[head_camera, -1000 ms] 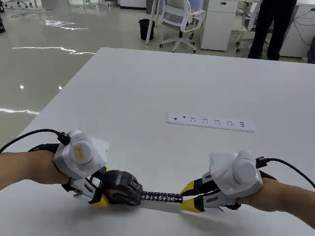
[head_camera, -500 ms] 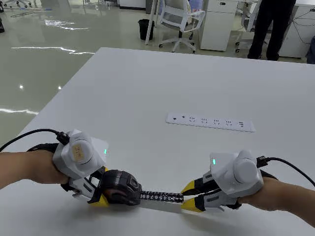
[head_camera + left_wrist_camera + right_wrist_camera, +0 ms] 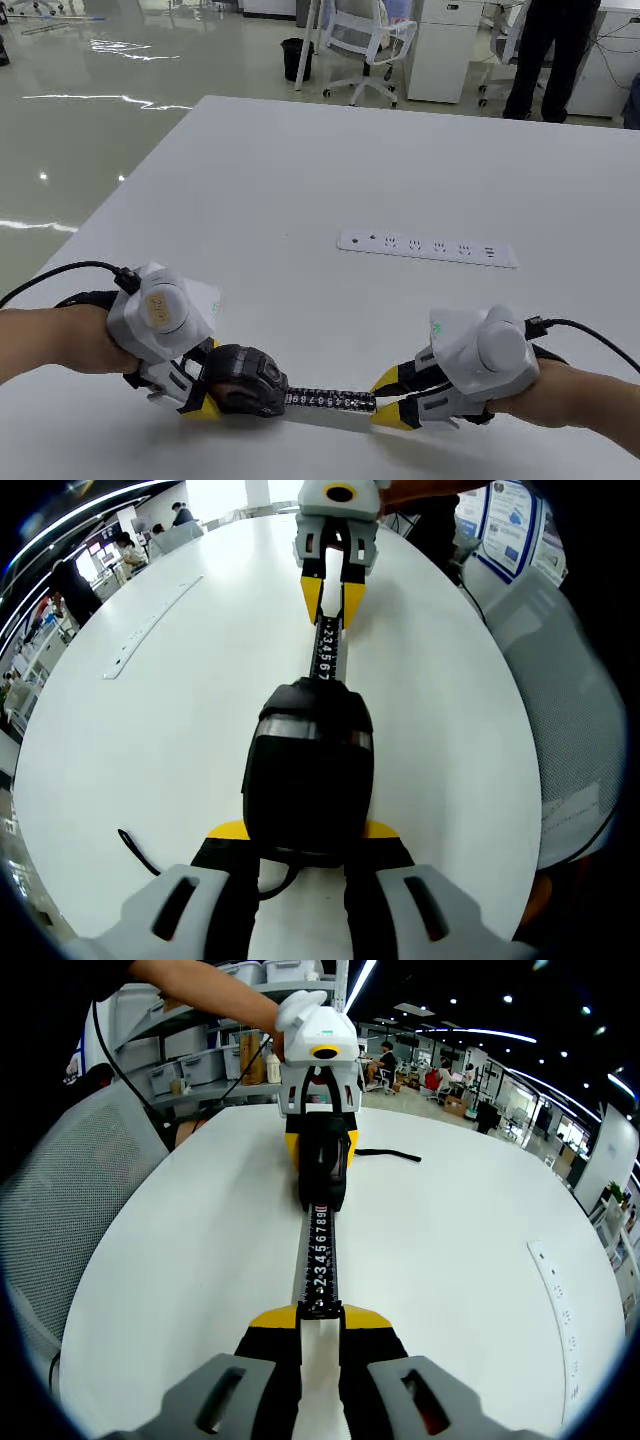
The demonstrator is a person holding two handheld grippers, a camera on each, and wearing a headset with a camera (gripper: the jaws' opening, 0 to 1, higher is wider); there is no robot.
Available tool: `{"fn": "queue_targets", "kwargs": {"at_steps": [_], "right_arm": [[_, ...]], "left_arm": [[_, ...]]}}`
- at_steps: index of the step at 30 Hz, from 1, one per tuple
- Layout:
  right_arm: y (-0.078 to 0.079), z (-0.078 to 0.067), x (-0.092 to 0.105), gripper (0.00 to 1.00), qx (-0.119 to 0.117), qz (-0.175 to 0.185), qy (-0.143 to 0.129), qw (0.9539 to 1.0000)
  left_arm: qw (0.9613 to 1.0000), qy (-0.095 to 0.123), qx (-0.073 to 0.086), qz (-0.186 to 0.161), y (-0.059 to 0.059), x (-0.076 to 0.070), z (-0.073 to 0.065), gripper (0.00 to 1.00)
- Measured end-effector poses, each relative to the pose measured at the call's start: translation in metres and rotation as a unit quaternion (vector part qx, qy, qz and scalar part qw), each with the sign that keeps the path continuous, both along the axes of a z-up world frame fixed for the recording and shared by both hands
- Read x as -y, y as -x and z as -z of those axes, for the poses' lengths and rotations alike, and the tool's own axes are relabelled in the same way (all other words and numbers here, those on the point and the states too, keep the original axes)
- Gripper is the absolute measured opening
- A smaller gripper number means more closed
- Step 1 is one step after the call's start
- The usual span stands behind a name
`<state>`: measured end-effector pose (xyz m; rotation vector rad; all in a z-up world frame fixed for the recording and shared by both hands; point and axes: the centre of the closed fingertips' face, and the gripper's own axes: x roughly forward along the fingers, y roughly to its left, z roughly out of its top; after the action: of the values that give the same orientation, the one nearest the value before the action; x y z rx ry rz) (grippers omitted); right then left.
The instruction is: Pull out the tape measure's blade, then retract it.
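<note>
1. Tape measure [image 3: 245, 380] is down at the near edge of the big white table [image 3: 400, 170], held low over the top between the two grippers; can't tell if the case actually touches the surface
2. Office chair [image 3: 365, 40] on casters stands on the shiny floor past the far end of the table, and a person in dark trousers [image 3: 555, 50] is standing off to the right of it
3. Left gripper [image 3: 212, 380] has its yellow-tipped jaws clamped on both sides of the black case; the left gripper view has the case [image 3: 308, 770] wedged right between them
4. Right gripper [image 3: 382, 400] faces it from the other side, jaws pinched tight on the free end of the blade, with the tips meeting around it in the right gripper view [image 3: 320, 1318]
5. White power strip [image 3: 428, 247] lies flat further out on the table, well apart from both grippers
6. Blade [image 3: 330, 401] is pulled out a short way, a straight black strip with white numbers running from the case to the right gripper
7. Thin black strap [image 3: 385, 1153] trails on the table just beside the case
</note>
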<state>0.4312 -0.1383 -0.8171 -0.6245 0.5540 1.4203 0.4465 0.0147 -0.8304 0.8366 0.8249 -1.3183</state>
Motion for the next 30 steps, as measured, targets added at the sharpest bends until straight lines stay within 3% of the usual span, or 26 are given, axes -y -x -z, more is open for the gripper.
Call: {"fn": "queue_targets", "kwargs": {"at_steps": [30], "right_arm": [[0.0, 0.0, 0.011, 0.12, 0.002, 0.0, 0.004, 1.0]], "left_arm": [[1.0, 0.0, 0.0, -0.001, 0.0, 0.0, 0.0, 0.27]]}}
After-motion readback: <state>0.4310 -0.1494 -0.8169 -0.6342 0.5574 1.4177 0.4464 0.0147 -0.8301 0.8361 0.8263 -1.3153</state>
